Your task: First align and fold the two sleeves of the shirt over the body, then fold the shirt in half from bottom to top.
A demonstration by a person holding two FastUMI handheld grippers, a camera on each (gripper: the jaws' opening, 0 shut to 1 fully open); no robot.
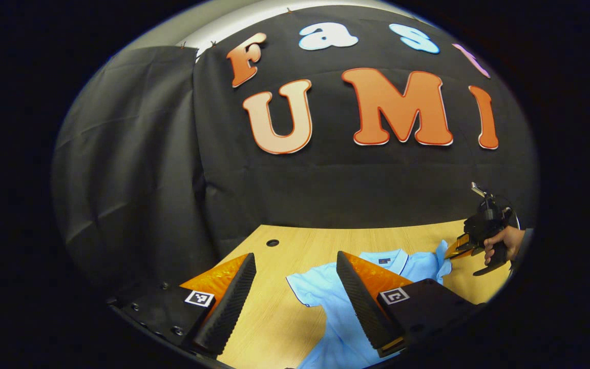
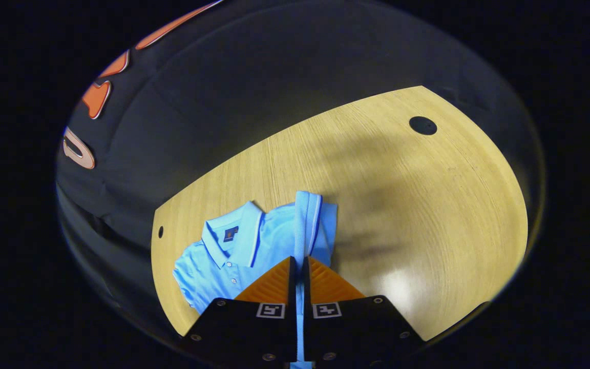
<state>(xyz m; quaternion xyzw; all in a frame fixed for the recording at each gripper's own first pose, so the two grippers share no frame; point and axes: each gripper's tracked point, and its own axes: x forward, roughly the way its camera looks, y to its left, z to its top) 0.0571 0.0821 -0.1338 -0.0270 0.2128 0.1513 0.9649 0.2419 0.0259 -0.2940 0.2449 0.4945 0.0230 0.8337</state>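
One sleeve point(image 2: 307, 225) of the light blue shirt point(image 2: 233, 256) is pinched between the closed fingers of the right gripper point(image 2: 298, 266), lifted off the wooden table point(image 2: 428, 205) and drawn up from the shoulder, presumably so it can swing inward over the body. Shirt lies front-up, collar point(image 2: 233, 230) toward the booth's back wall, buttons showing. In the left gripper view the other sleeve point(image 1: 302, 287) lies flat and spread on the table, not yet folded. Left gripper point(image 1: 295, 287) hangs above that side with fingers wide apart and nothing between them (likely staged to take that sleeve next). A hand point(image 1: 502, 246) holding the right gripper shows farther off, at the shirt's far shoulder. Judgement: first sleeve fold in hand; bottom-to-top fold still to come.
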